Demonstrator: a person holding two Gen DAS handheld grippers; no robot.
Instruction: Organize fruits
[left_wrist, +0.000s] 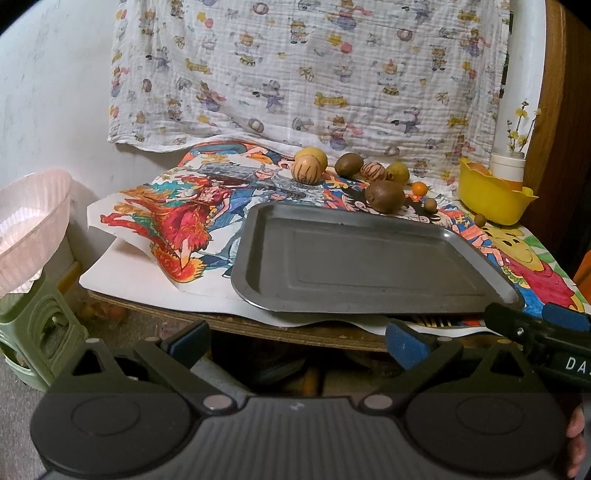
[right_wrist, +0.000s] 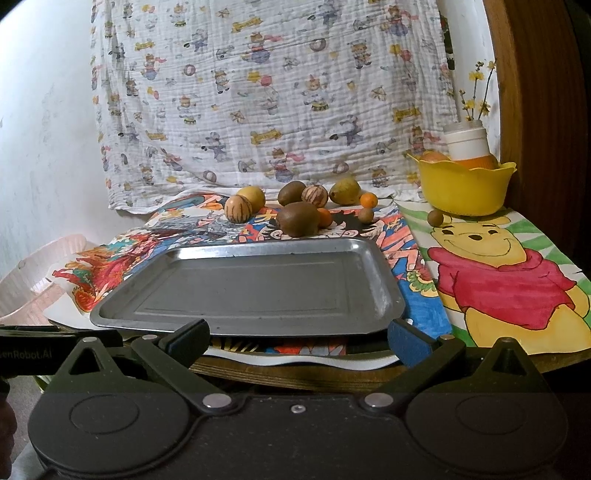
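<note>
The left hand-held gripper (left_wrist: 295, 343) hangs just off the near edge of the desk (left_wrist: 166, 314), its blue-padded fingers spread wide with nothing between them; the right hand-held gripper (right_wrist: 297, 341) sits beside it at the same edge, equally wide and empty. Directly ahead of both lies a bare metal tray (right_wrist: 207, 317), flat on colourful drawings that cover the desk; its near rim is close to the fingertips, not touching them.

The fruits lie beyond the tray's far rim, well apart from both grippers: a large kiwi (right_wrist: 297, 218) nearest the tray with a small orange fruit (right_wrist: 325, 217) just beside it; behind them a second kiwi (right_wrist: 291, 193), two striped round fruits (right_wrist: 238, 209), a yellow fruit (right_wrist: 252, 195) and a greenish-yellow fruit (right_wrist: 345, 191); another small orange fruit (right_wrist: 368, 200) and two little brown round fruits (right_wrist: 366, 215) sit to the right. A yellow bowl (right_wrist: 463, 192) stands at the far right corner, holding something orange; a patterned cloth (right_wrist: 273, 92) hangs behind.
</note>
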